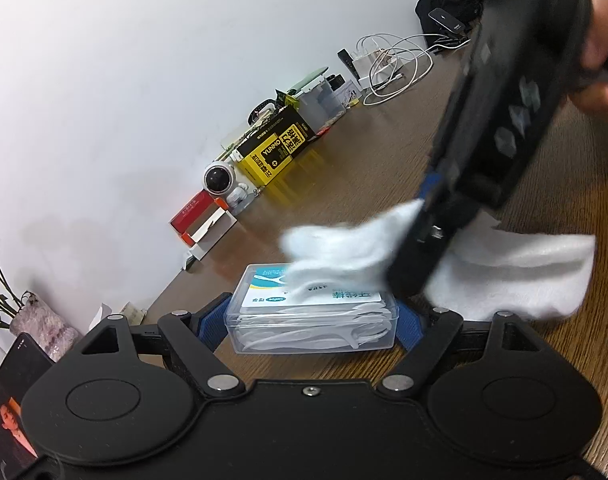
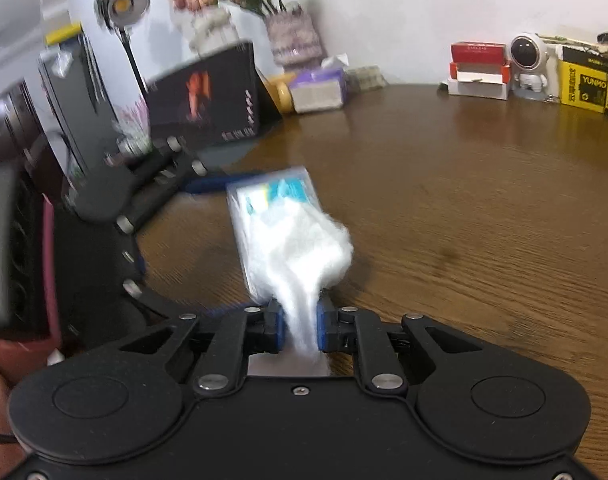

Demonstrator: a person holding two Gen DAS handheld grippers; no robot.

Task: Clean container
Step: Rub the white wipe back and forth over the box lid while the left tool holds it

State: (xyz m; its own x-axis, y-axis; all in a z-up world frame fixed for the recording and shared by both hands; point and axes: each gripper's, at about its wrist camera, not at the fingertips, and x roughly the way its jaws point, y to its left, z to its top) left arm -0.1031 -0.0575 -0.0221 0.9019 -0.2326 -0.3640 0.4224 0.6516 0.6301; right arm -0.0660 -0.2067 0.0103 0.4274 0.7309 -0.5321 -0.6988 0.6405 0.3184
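Observation:
A clear plastic container (image 1: 311,320) with a blue-and-white label lies flat on the wooden table. My left gripper (image 1: 311,322) is shut on its two short ends with blue pads. A white cloth (image 1: 343,258) drapes over the lid. My right gripper (image 2: 300,326) is shut on that cloth (image 2: 304,256), whose loose end rests on the blurred container (image 2: 270,204). In the left wrist view the right gripper (image 1: 419,256) comes down from the upper right, held by a hand (image 1: 603,32). The left gripper (image 2: 208,188) shows blurred behind the container in the right wrist view.
Along the wall stand a yellow box (image 1: 276,148), an astronaut figure (image 1: 224,186), a red-and-white box (image 1: 204,220), cables and chargers (image 1: 387,68). A vase of flowers (image 2: 292,36), a tissue pack (image 2: 319,88), a dark screen (image 2: 208,96) and a lamp (image 2: 124,8) stand at the table's left.

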